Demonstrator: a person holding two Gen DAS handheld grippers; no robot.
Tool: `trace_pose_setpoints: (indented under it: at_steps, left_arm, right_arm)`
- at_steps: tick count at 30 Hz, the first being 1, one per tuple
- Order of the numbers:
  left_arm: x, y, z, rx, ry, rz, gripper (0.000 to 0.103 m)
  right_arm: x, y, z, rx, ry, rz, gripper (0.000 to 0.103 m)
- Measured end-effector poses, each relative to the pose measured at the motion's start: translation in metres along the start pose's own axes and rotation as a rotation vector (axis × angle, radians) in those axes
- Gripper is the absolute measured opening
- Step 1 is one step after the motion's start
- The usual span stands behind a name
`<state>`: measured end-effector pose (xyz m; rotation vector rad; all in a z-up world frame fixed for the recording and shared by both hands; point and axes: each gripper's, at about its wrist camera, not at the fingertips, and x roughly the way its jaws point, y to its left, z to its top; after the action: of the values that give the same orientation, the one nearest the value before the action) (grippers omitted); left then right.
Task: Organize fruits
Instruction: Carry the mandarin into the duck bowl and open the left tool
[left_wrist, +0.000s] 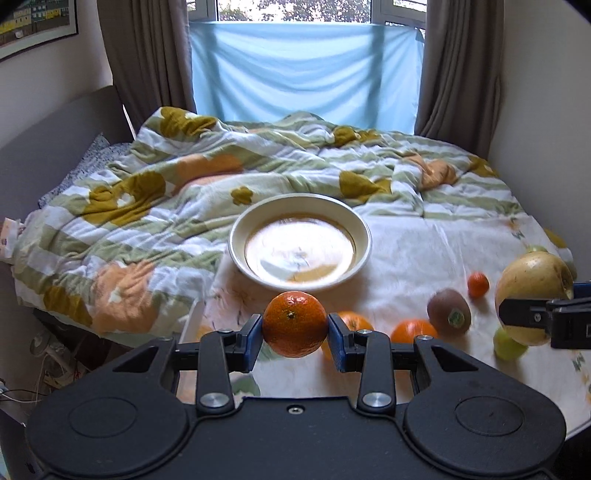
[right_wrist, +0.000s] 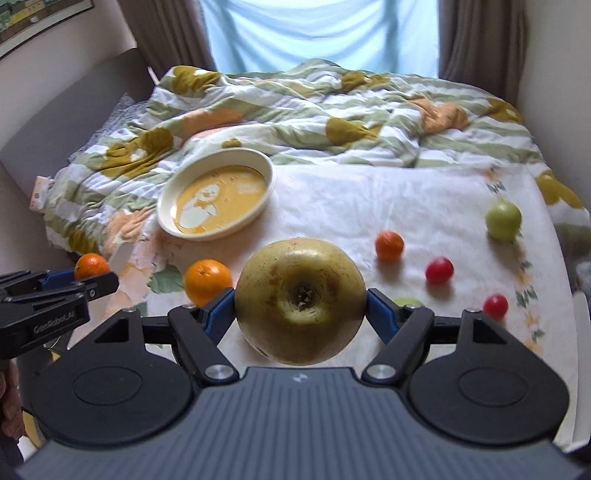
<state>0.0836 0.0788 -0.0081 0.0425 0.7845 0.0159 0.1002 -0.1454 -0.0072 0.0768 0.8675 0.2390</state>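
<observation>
Left gripper (left_wrist: 294, 325): blue pads pinch a mandarin (left_wrist: 294, 324), lifted off the cloth (left_wrist: 406, 243), just in front of the bowl (left_wrist: 236, 236). Skin deep orange, pebbled, glossy; small green stem scar faces the camera.

Right gripper (right_wrist: 300, 303): blue pads clamp a pear (right_wrist: 300, 301) across its widest part, held above the cloth, right of and nearer than the bowl. Round, yellow-green, freckled with russet patches; dark dried calyx faces the camera.

Bowl: shallow, cream, smooth rim, orange-printed base; nothing in it. It sits at the cloth's far left corner, touching the quilt (left_wrist: 129, 206).

On the cloth, right of the bowl: orange (right_wrist: 208, 281), kiwi (left_wrist: 448, 311) with a sticker, fuzzy brown; small tangerine (right_wrist: 389, 245); two red tomatoes (right_wrist: 439, 270) (right_wrist: 495, 305); green apple (right_wrist: 503, 220), farthest right. A further orange fruit (left_wrist: 413, 330) lies near the kiwi.

Cloth: white, wrinkled, floral edge. Quilt beyond the bowl: rumpled, green-striped, mustard and peach flowers. Behind it, blue sheet (left_wrist: 303, 70) between brown curtains (left_wrist: 147, 55).
</observation>
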Motion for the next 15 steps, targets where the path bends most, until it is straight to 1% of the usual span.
trace_pose_setpoints:
  at_steps: [4,7,9,15]
  left_arm:
    - [0.013,0.005,0.027,-0.006,-0.006,0.015,0.041]
    - [0.031,0.011,0.046,-0.009,-0.003,0.021,0.041]
    - [0.047,0.015,0.059,-0.003,0.014,0.013,0.041]
    - [0.095,0.026,0.089,0.005,0.048,-0.001,0.041]
  right_arm:
    - [0.003,0.014,0.027,-0.084,-0.018,0.025,0.091]
    - [0.011,0.018,0.051,-0.090,-0.021,0.067,0.091]
    - [0.021,0.021,0.070,-0.088,-0.020,0.089,0.091]
    - [0.057,0.036,0.116,-0.109,-0.023,0.081,0.091]
